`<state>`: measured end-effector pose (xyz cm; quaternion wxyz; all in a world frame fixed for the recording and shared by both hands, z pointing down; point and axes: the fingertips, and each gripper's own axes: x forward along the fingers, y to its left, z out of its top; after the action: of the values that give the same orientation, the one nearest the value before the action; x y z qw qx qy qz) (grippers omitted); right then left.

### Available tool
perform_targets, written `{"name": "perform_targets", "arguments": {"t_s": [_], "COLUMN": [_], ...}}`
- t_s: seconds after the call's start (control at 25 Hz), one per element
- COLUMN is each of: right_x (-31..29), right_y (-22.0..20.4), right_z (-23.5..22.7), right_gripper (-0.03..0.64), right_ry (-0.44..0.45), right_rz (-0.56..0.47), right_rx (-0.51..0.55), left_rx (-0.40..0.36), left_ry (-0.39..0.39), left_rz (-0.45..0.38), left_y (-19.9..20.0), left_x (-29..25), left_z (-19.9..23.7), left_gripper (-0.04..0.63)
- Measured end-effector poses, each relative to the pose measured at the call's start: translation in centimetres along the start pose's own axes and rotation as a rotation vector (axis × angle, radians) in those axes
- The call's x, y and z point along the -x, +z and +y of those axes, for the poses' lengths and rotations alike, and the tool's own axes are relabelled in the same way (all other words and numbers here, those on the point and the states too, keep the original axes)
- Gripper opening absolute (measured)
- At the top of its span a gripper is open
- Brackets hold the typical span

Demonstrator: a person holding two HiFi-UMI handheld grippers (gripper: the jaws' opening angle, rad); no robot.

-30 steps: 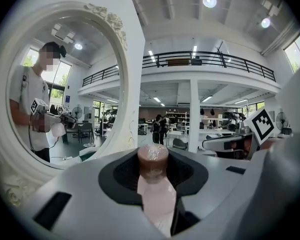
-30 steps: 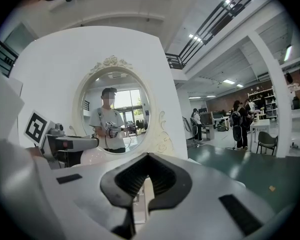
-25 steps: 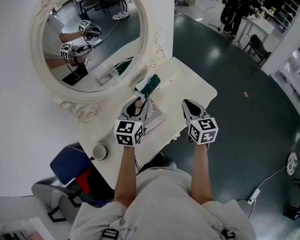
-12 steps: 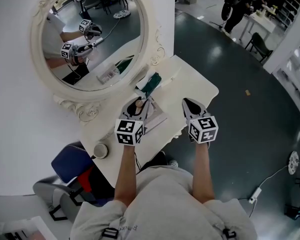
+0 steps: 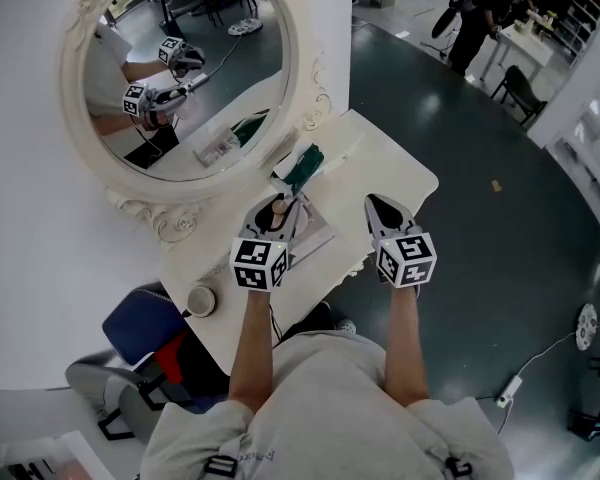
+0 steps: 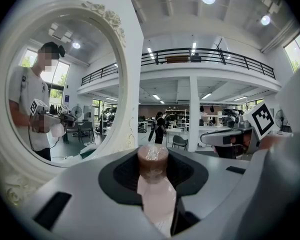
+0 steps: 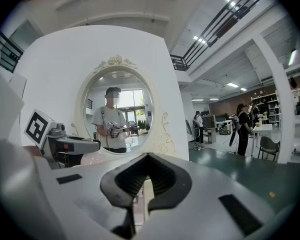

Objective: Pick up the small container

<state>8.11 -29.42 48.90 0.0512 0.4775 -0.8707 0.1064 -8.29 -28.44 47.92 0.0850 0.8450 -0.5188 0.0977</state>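
Observation:
The small container (image 6: 155, 200) is a pale pink bottle with a brown cap (image 6: 152, 159). My left gripper (image 6: 153, 170) is shut on it and holds it above the white table (image 5: 392, 167), in front of the round mirror (image 5: 180, 68). In the head view the container (image 5: 277, 207) shows as a small brown-topped thing between the left gripper's (image 5: 276, 215) jaws. My right gripper (image 5: 379, 207) hovers to its right over the table's near edge. In the right gripper view its jaws (image 7: 146, 184) are closed together with nothing between them.
A green and white packet (image 5: 302, 168) lies on the table by the mirror's ornate frame. A flat grey pad (image 5: 316, 236) sits under the left gripper. A small round cup (image 5: 200, 301) stands at the table's left end, above a blue chair (image 5: 138, 330). People (image 5: 470, 18) stand far off.

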Motion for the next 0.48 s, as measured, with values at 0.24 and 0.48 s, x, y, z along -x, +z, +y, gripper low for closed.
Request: {"name": "perform_targets", "arguments": {"t_s": [0.24,0.48], "right_x": [0.14,0.32], "right_y": [-0.05,0.09], "right_z": [-0.10,-0.12], "right_gripper": [0.015,0.015], "right_ry": [0.002,-0.001], "right_rz": [-0.004,-0.007], "right_rx": [-0.008,-0.006], "left_rx": [-0.002,-0.003], "left_ry": [-0.004,-0.010], "left_rz": [0.002,-0.002], "left_y": [-0.14,-0.10], "left_x": [-0.11,0.04], "left_z": [-0.13,-0.28], "left_gripper": [0.140,0.140]}}
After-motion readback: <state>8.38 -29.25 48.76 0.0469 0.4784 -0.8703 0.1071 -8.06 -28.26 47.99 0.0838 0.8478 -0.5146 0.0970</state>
